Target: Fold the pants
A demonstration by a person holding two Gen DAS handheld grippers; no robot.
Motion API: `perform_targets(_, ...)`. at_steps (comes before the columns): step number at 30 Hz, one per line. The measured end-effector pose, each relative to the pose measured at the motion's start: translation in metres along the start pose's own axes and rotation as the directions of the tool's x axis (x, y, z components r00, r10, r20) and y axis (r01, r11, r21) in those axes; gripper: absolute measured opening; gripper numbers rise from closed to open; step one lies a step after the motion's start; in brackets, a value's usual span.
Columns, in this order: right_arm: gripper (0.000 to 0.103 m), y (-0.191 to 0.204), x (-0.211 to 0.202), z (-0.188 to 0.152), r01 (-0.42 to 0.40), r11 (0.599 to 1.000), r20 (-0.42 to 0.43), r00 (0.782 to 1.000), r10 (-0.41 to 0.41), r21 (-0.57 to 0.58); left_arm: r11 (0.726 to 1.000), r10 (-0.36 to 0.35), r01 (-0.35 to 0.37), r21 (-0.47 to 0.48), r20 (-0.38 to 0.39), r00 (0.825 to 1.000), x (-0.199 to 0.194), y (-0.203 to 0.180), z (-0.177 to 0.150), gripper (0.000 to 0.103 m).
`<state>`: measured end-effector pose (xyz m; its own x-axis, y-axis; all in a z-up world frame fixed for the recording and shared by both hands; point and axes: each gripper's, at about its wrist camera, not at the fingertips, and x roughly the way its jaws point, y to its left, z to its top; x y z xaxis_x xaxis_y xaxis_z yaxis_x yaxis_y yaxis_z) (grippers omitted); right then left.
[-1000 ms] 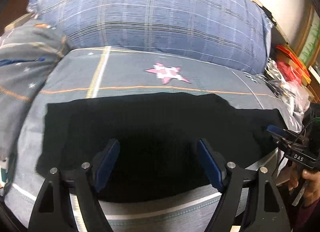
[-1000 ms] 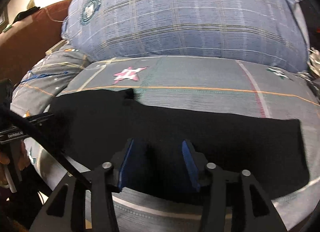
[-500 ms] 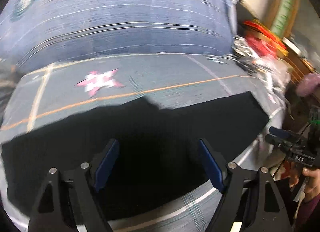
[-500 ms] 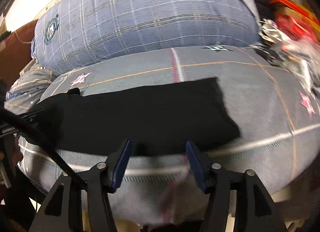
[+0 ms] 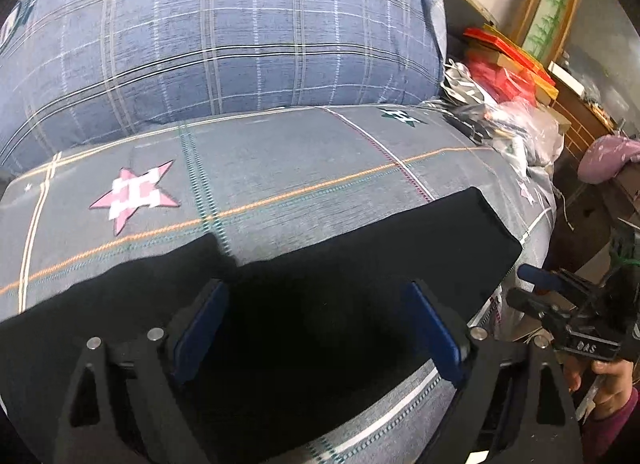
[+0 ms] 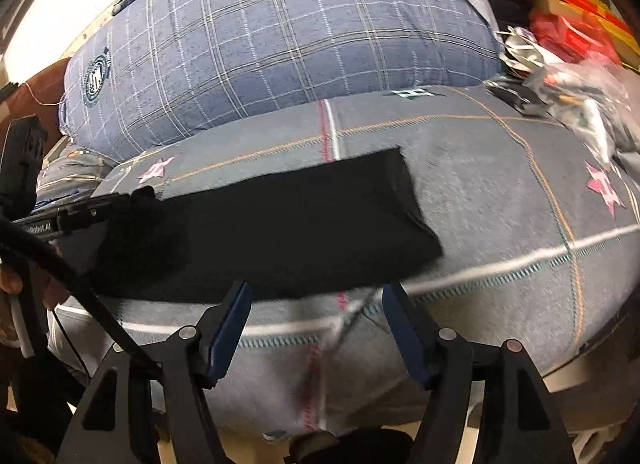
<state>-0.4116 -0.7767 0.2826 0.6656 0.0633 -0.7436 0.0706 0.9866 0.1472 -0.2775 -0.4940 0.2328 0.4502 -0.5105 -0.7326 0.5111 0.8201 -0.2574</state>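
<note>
1. The pants (image 5: 360,284) lie flat as one long black strip across the near edge of the bed (image 5: 280,167), below the big checked pillow (image 5: 220,43); their far right end sits square and free on the cover
2. The left tongs (image 5: 316,328) hang wide open over the middle of the strip, holding nothing; the fabric shows between the blue pads (image 5: 204,324), though whether they touch it cannot be told
3. The right tongs (image 6: 316,328) are also wide open and empty, just off the near edge of the pants (image 6: 280,223), over bare bedcover (image 6: 500,223)
4. Judging from this, the step in hand is taking hold for a fold across the length; the right tongs would do well to move to the free end and pinch both layers at a corner
5. The left tongs could press at the intended crease line; keep edges aligned, since thin dark cloth slides and bunches easily
6. A pile of bags (image 6: 580,95) sits at the far right; keep the cloth away from it
</note>
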Motion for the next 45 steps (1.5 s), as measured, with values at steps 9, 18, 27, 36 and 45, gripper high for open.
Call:
perform_targets(9,0.075,0.052,0.032,0.032,-0.107,0.988,0.0,0.994,0.108,-0.109,0.967,0.158,-0.147,-0.208,0.039,0.987,-0.059,0.095,-0.04,0.09)
perform_targets(18,0.075,0.168,0.121,0.071,-0.306,0.916,-0.111,0.952,0.287,-0.26,0.861,0.352,-0.301,-0.411,0.052,0.934,-0.132,0.187,-0.089,0.09)
perform_targets(27,0.008,0.203,0.144,0.065,-0.276,0.895,-0.128,0.961,0.246,-0.351,0.802,0.364,-0.297,-0.518,0.03,0.931,-0.147,0.225,-0.122,0.09)
perform_targets(36,0.058,0.22,0.085,0.048,-0.385,0.837,-0.111,0.922,0.372,-0.389,0.816,0.339,-0.322,-0.48,-0.054,0.939,-0.114,0.23,-0.13,0.09)
perform_targets(45,0.063,0.264,0.092,-0.03,-0.279,0.771,-0.136,0.96,0.246,-0.572,0.824,0.334,-0.307,-0.476,-0.029,0.942,-0.121,0.221,-0.13,0.091)
